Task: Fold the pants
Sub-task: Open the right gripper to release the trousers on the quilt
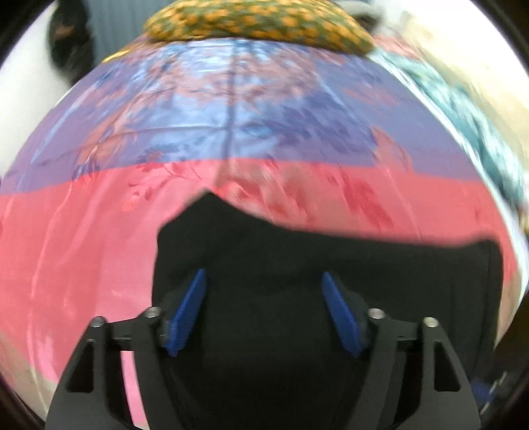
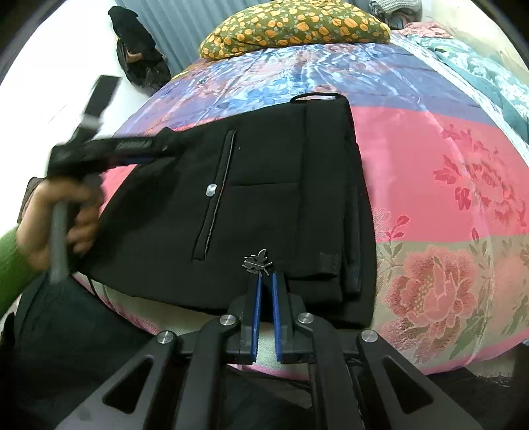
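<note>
Black pants point(image 2: 264, 158) lie folded into a rectangle on the bed, with a pocket slit, a button and a small metal leaf ornament point(image 2: 258, 263) facing up. My right gripper point(image 2: 266, 276) is shut, its blue pads meeting over the near edge of the pants beside the ornament; I cannot tell whether fabric is pinched. In the left wrist view my left gripper point(image 1: 264, 276) stands open above the pants point(image 1: 396, 281), with nothing pressed between its blue pads. From the right wrist view the left gripper point(image 2: 162, 149) is blurred at the far left corner of the pants, held by a hand point(image 2: 56, 215).
The pants rest on a glossy floral quilt point(image 2: 429, 149) banded in pink and blue point(image 1: 99, 231). An orange-patterned pillow point(image 2: 291, 26) lies at the head of the bed, with a teal blanket point(image 2: 479, 72) on the right. A black bag point(image 2: 139, 49) sits on the floor at left. A green sleeve point(image 2: 10, 258) shows.
</note>
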A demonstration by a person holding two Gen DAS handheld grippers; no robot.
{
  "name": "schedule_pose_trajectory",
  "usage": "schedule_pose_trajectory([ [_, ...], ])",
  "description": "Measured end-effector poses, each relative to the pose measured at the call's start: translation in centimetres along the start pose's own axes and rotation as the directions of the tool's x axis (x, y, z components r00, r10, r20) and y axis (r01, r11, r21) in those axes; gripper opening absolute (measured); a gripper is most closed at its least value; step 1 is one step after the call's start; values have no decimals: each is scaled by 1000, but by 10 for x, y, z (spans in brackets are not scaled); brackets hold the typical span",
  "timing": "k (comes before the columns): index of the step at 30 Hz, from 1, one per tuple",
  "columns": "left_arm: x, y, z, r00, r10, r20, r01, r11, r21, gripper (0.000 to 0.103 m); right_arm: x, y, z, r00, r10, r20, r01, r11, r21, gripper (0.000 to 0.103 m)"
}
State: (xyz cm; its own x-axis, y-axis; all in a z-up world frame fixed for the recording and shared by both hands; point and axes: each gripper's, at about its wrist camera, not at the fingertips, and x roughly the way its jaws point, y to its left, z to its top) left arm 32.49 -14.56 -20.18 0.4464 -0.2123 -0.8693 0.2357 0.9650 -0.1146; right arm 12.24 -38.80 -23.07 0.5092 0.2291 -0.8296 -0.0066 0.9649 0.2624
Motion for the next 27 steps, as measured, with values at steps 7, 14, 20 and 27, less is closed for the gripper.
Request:
schedule_pose_trajectory([
  [7, -56, 33, -27, 998, -42, 50, 41, 999, 28, 86, -36, -21, 12, 990, 122, 77, -126, 991, 54, 58],
  [14, -49, 96, -87, 971, -228, -67, 218, 967, -132, 87, -15, -78, 43, 979, 200, 48, -205, 970, 131, 99],
  [20, -26, 80, -82, 885, -454, -106, 429, 882, -195, 65, 47, -94, 59, 918, 390, -64, -367, 901, 229, 76],
  [27, -56, 56, -53, 901, -430, -57, 423, 901, -95, 20, 26, -63, 82, 914, 400, -68, -390, 912, 126, 33],
])
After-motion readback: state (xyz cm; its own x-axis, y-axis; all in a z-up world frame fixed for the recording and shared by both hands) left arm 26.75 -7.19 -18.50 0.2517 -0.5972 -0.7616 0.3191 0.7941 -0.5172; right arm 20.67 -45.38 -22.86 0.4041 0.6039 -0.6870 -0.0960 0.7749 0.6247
